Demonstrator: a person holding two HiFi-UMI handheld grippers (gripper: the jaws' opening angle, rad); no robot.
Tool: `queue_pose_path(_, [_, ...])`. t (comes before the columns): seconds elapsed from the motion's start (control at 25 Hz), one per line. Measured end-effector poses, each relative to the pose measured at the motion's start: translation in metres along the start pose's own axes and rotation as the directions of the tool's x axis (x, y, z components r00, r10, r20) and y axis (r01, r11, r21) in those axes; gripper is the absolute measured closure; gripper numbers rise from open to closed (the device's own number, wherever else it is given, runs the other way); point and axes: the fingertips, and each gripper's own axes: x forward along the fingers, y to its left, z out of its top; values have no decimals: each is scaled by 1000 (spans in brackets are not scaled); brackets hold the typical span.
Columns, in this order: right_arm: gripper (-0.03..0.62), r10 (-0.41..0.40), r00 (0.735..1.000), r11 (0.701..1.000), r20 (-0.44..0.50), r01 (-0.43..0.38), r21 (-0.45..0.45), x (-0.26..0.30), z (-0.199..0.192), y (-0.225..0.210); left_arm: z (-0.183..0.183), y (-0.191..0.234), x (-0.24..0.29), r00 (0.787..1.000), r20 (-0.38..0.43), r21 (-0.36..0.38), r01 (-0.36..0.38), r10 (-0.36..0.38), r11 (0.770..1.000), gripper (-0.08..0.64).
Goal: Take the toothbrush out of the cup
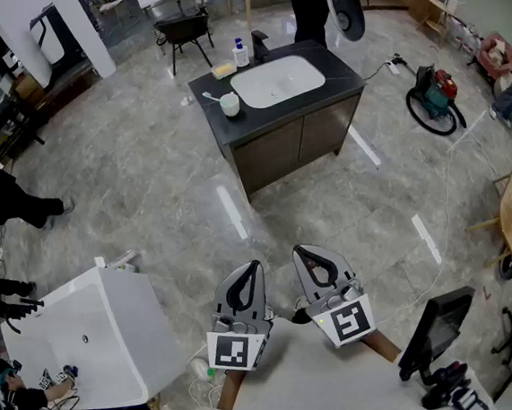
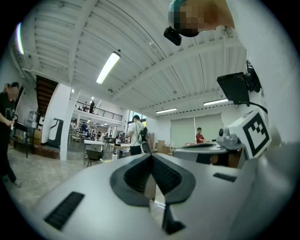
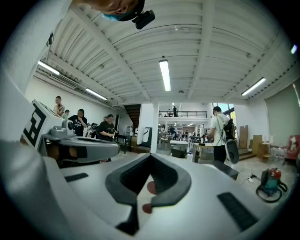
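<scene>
Down at the bottom edge, the left hand-held gripper [image 1: 254, 268] and right hand-held gripper [image 1: 300, 253] sit side by side, level, each with its jaws pressed together on nothing. Well ahead, across the grey floor [image 1: 164, 181], the dark counter [image 1: 275, 121] carries a white cup [image 1: 229, 106] just left of the sink [image 1: 277, 80]. A thin toothbrush [image 1: 210, 97] seems to poke out of the cup leftward, too small to read clearly. Behind the counter, a person [image 1: 310, 0] is cropped by the top edge.
</scene>
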Motion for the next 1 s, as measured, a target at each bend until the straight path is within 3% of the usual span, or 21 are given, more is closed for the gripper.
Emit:
queue_pose_path(0.4, [589,-2,1000,1000,6,2,-5,2,3,0,7,1,2,1000,9,-28,-3,4,1000,556])
queue_pose_path(1.0, [589,-5,1000,999,-15,5,42,5,-1,5,-4,12,-4,1000,-26,3,10,-10,1000,556])
